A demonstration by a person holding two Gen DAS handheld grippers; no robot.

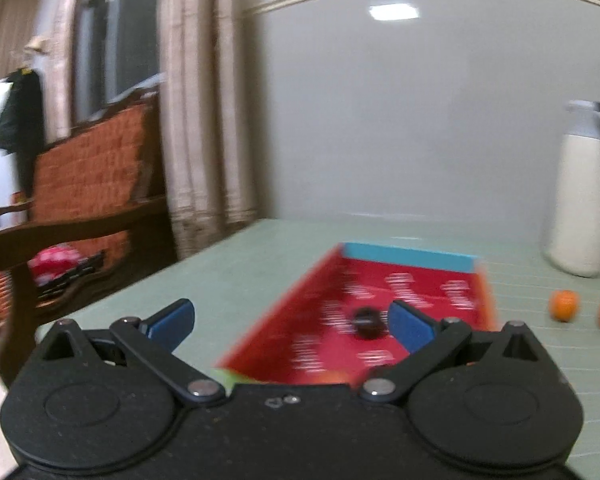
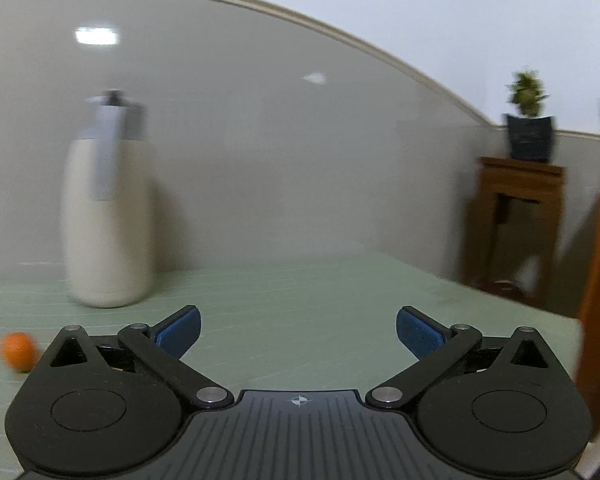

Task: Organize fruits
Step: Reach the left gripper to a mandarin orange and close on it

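1. Left gripper (image 1: 290, 322) sits low over the table (image 1: 228, 276), looking forward. I've got its blue fingers (image 1: 172, 318) spread wide with nothing between them.
2. Right gripper (image 2: 298, 330) is level too, just as wide open and holding nothing.
3. Red box (image 1: 340, 320) lies open-side up straight ahead of my left, long axis running away toward the wall, with a small dark fruit (image 1: 366, 322) inside. It's pretty blurry.
4. Two oranges (image 1: 564, 306) sit on the table right of the box, near the white jug (image 1: 580, 200).

White jug (image 2: 106, 208) blocks left; green table (image 2: 300, 300) open ahead
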